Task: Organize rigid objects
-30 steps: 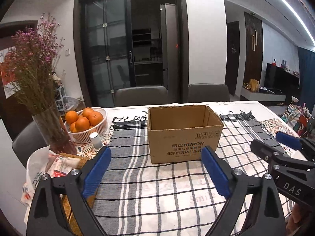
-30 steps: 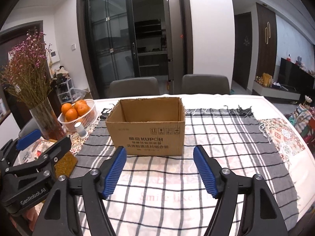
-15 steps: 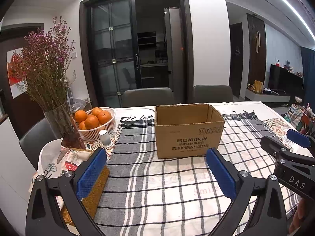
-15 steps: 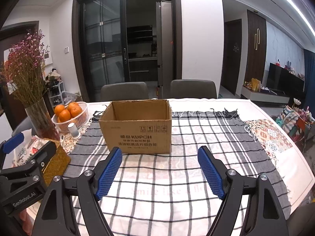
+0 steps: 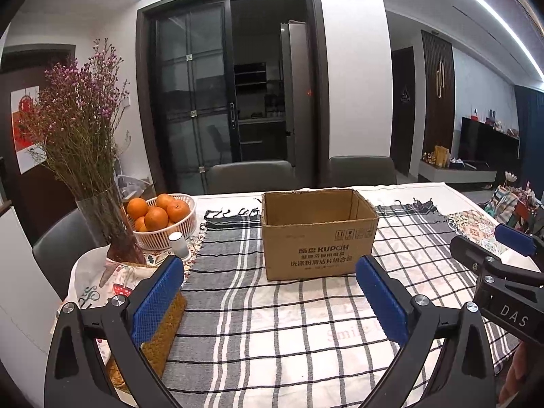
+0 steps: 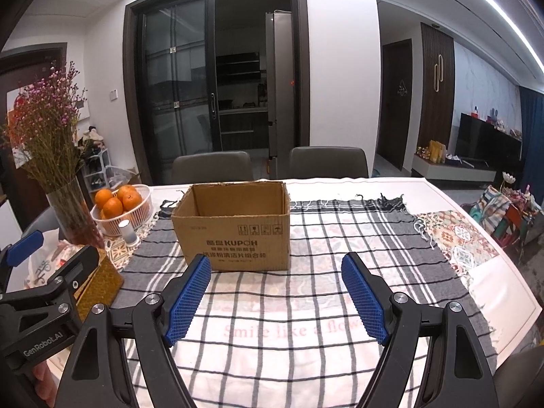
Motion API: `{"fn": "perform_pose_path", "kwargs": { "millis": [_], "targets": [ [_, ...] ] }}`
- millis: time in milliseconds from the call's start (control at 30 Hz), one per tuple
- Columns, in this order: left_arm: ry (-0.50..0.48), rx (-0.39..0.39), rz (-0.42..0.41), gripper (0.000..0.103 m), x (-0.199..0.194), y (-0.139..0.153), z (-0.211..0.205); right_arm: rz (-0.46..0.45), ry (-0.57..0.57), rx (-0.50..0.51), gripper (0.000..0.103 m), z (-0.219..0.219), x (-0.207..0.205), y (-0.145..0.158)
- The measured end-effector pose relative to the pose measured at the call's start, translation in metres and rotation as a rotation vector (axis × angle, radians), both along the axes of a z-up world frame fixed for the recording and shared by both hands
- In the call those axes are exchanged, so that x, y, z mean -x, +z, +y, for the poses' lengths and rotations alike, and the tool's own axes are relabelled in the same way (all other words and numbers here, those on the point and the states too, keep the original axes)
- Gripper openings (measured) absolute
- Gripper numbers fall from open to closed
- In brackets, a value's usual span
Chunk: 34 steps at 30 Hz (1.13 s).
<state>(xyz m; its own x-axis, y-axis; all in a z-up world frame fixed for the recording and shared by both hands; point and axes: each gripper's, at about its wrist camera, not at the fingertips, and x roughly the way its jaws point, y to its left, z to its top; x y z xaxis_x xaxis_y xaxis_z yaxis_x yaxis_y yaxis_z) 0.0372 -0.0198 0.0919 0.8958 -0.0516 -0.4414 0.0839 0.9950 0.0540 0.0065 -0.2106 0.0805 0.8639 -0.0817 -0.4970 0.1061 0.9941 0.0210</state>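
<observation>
An open-topped cardboard box point(image 5: 319, 238) point(image 6: 234, 227) stands on the checked tablecloth point(image 5: 272, 323); what shows of its inside is bare. My left gripper point(image 5: 268, 265) is open wide, short of the box, with nothing between its blue pads point(image 5: 156, 299). My right gripper point(image 6: 276, 260) is open too, also short of the box and holding nothing. Each gripper shows at the edge of the other's view: the right gripper point(image 5: 484, 243) and the left gripper point(image 6: 57, 253). A small white bottle point(image 5: 179, 244) point(image 6: 128, 233) stands left of the box.
A white basket of oranges point(image 5: 163, 217) and a glass vase of dried flowers point(image 5: 105, 224) stand at the table's left. A woven brown box point(image 5: 159, 333) point(image 6: 98, 278) lies under my left gripper's left finger. Two chairs point(image 6: 326, 161) are behind the table.
Both grippers have drawn back a little from the box and their jaws stand slightly wider. More of the woven box shows at the left.
</observation>
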Motion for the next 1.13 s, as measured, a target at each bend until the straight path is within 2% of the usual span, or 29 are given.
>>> {"fn": "perform_pose_path", "kwargs": {
  "millis": [1133],
  "targets": [
    [0.013, -0.002, -0.033, 0.103, 0.0064, 0.0041, 0.0026, -0.008, 0.021, -0.014, 0.080, 0.0017, 0.0019, -0.0005]
  ]
}}
